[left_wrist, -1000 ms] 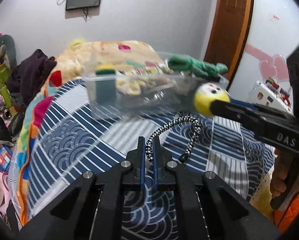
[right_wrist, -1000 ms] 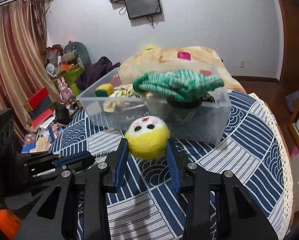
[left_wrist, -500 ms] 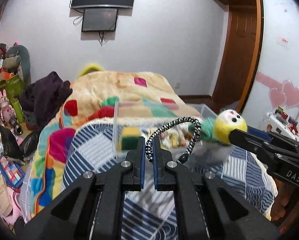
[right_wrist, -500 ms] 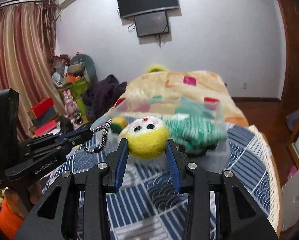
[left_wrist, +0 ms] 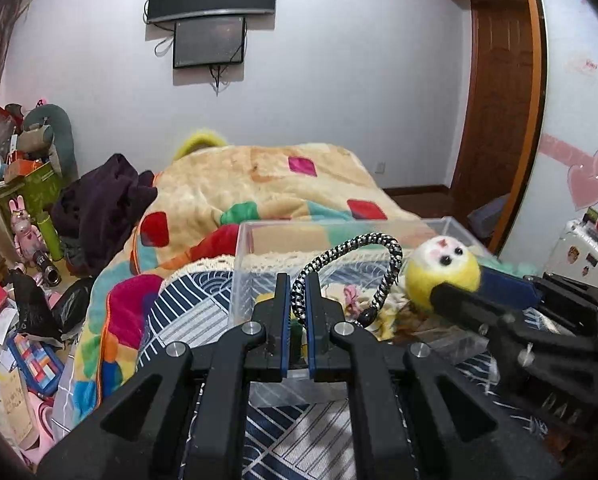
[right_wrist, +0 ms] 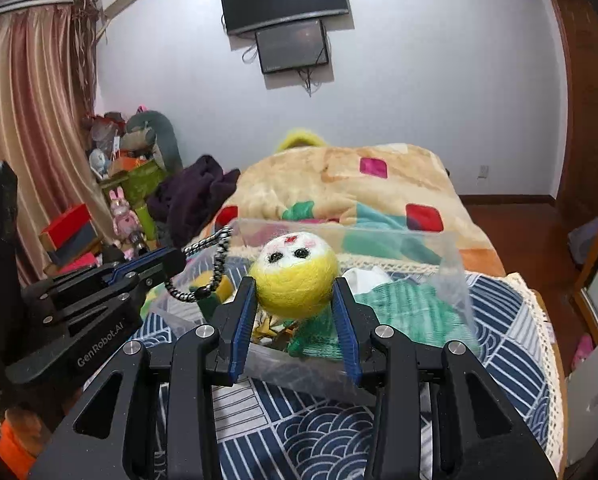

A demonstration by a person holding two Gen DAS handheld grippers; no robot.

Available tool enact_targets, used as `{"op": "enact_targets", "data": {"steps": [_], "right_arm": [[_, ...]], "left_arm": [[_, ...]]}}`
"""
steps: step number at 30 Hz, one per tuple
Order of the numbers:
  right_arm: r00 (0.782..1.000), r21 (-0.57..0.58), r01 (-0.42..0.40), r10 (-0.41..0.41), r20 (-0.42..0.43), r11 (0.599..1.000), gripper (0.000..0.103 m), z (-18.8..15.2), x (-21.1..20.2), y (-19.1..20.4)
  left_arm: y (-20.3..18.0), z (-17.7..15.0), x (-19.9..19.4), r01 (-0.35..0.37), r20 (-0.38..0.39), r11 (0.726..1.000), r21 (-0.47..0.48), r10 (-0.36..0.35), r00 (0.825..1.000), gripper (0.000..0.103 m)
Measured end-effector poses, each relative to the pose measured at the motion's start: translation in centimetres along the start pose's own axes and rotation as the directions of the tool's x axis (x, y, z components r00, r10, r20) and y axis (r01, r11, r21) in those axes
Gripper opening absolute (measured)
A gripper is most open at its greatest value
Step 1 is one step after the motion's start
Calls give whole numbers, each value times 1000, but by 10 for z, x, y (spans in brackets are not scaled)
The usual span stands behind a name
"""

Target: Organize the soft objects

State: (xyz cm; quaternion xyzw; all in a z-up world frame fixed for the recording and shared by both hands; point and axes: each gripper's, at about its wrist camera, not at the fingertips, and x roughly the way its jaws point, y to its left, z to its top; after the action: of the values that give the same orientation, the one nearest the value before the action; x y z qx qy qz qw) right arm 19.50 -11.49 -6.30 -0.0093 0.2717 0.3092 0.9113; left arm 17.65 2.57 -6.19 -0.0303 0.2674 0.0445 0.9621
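My left gripper (left_wrist: 298,292) is shut on a black-and-white braided cord loop (left_wrist: 363,256) and holds it over the near edge of a clear plastic bin (left_wrist: 243,264). My right gripper (right_wrist: 295,292) is shut on a yellow felt ball with a white face (right_wrist: 295,276), held over the same bin (right_wrist: 453,264). The ball also shows in the left wrist view (left_wrist: 443,276), and the cord in the right wrist view (right_wrist: 215,264). Inside the bin lie a green knitted cloth (right_wrist: 411,312) and a yellow-green sponge (right_wrist: 209,284).
The bin stands on a blue-and-white patterned cover (right_wrist: 499,344). A colourful blanket (left_wrist: 267,184) and a dark purple garment (left_wrist: 99,200) lie behind. Clutter of toys and boxes (left_wrist: 23,208) fills the floor on the left. A wooden door (left_wrist: 495,112) is at right.
Both grippers have risen and moved forward, from in front of the bin to over its opening, each still holding its object.
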Motion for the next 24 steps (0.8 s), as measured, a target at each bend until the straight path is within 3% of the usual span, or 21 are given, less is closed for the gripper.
{"op": "enact_targets", "data": {"steps": [7,13,20,24], "right_arm": [[999,-29,12,-14,-48,1000,35,-10,11,1],[997,-41,29,-32,-70,999,38,-11,14,3],[999,-28,25,-26,-45,999,41,-8,-1,-1],[999,-28,36,-36,-2,999,41,-5,-19,-1]], "left_arm": [[0,-10,20,-11,-47,1000,5,11,999,6],[3,-14,15,20,-53,1000,-11,-21,998,10],[4,-13,0,64,-42,997,-31,-65,997,11],[2,-8,-22,92,1,995,-30,-92,996,11]]}}
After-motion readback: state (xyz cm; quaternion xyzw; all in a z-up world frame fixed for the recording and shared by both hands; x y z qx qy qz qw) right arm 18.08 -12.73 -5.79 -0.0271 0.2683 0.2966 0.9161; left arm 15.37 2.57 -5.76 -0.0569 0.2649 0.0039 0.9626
